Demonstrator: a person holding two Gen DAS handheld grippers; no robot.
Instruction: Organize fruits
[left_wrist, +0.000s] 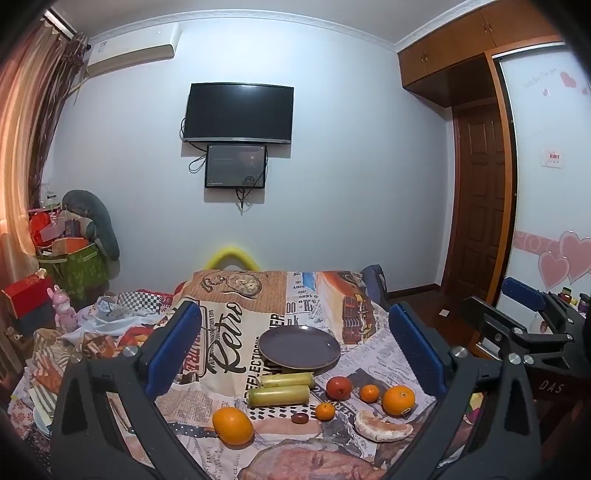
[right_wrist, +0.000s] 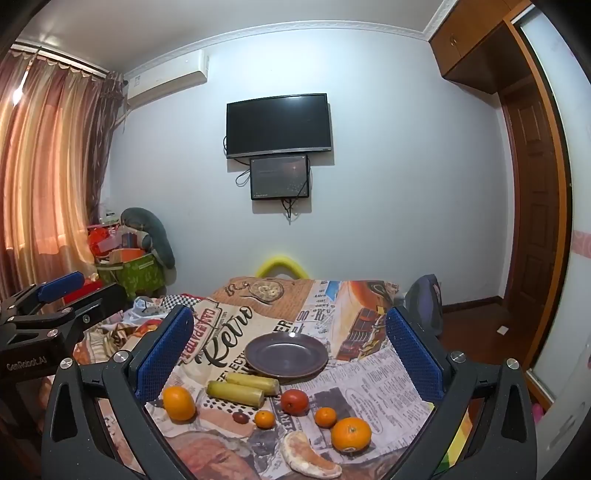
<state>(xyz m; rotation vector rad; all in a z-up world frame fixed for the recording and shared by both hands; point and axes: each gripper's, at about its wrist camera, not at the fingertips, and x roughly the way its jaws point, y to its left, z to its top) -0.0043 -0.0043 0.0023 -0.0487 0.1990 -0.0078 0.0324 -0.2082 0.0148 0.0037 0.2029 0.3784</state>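
An empty dark plate (left_wrist: 299, 347) (right_wrist: 286, 354) sits mid-table. In front of it lie two yellow-green stalks (left_wrist: 280, 387) (right_wrist: 240, 387), a red fruit (left_wrist: 338, 387) (right_wrist: 294, 401), two small tangerines (left_wrist: 325, 411) (right_wrist: 264, 419), a dark date (left_wrist: 299, 418) (right_wrist: 240, 417), a peeled citrus segment (left_wrist: 382, 428) (right_wrist: 308, 458) and two large oranges, one left (left_wrist: 232, 424) (right_wrist: 179, 403), one right (left_wrist: 398, 400) (right_wrist: 351, 434). My left gripper (left_wrist: 294, 308) (right_wrist: 62, 295) and right gripper (right_wrist: 289, 313) (left_wrist: 517, 314) hover side by side before the fruit, both open wide and holding nothing.
The table wears a newspaper-print cloth (left_wrist: 236, 325) (right_wrist: 388, 376). Crumpled cloths and boxes (left_wrist: 110, 317) crowd its left side. A backpack (right_wrist: 424, 295) leans at the far right corner. Beyond are a wall with a TV (left_wrist: 238, 112) and a wooden door (left_wrist: 480, 192).
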